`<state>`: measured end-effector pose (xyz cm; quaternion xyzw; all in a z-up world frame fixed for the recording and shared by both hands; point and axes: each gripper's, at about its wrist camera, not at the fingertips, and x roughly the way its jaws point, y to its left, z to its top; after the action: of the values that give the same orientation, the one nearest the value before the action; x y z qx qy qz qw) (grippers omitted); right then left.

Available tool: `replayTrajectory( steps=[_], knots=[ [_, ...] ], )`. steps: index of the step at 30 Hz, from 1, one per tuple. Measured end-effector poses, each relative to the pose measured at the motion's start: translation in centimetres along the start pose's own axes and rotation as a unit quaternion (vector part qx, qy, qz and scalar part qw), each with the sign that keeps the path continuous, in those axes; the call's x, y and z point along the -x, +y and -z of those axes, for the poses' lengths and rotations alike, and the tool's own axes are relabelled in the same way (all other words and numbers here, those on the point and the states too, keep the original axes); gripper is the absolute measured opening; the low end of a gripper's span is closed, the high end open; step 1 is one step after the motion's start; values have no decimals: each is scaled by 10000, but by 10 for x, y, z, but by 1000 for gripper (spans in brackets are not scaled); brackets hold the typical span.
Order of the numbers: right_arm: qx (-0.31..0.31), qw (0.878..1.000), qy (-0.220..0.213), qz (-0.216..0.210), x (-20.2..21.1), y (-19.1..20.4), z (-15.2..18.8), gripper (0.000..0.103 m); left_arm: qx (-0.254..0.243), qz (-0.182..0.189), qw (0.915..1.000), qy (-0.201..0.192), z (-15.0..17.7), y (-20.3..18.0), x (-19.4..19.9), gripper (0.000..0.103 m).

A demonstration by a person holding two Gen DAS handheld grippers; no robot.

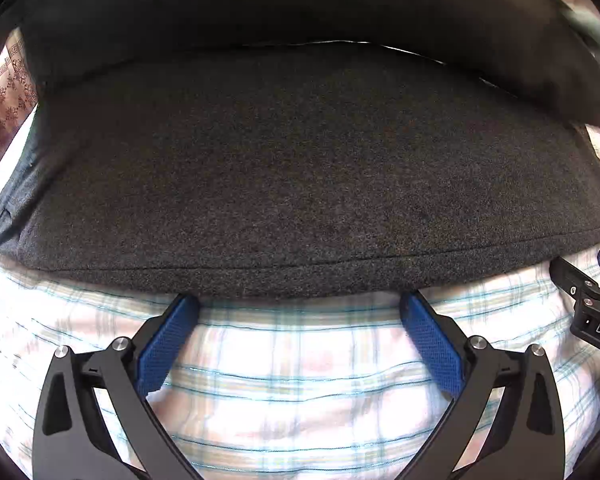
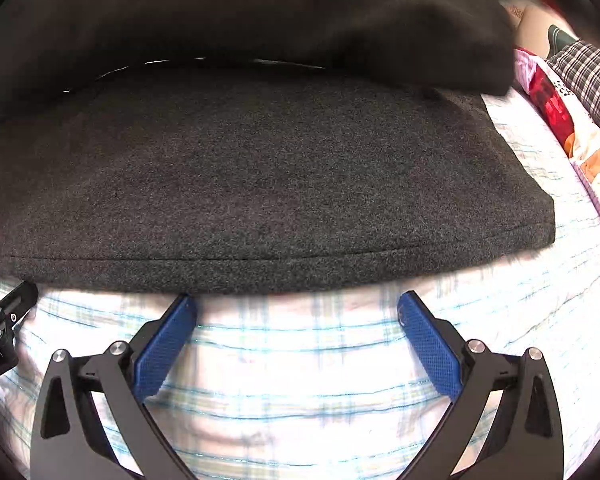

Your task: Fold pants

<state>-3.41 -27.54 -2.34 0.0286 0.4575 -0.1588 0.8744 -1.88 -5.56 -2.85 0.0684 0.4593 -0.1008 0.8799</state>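
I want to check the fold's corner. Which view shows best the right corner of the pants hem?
The right wrist view: the pants end in a clear corner on the checked sheet. In the left wrist view the hem runs off to the right edge, behind the right gripper.

Pants [image 1: 300, 168] lie on sheet [image 1: 300, 380], beyond claws.

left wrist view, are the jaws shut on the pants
No, the left gripper has its jaws spread wide at the hem of the dark pants, holding nothing.
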Motion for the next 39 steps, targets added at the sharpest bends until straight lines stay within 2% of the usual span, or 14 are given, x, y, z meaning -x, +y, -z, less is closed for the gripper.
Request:
replayTrajectory(
  steps=[39],
  knots=[
    [-13,10000,-20,-16,-2,-3,-4,98,74,-62,9999,-37,-5,-13,-4,101]
  ],
)
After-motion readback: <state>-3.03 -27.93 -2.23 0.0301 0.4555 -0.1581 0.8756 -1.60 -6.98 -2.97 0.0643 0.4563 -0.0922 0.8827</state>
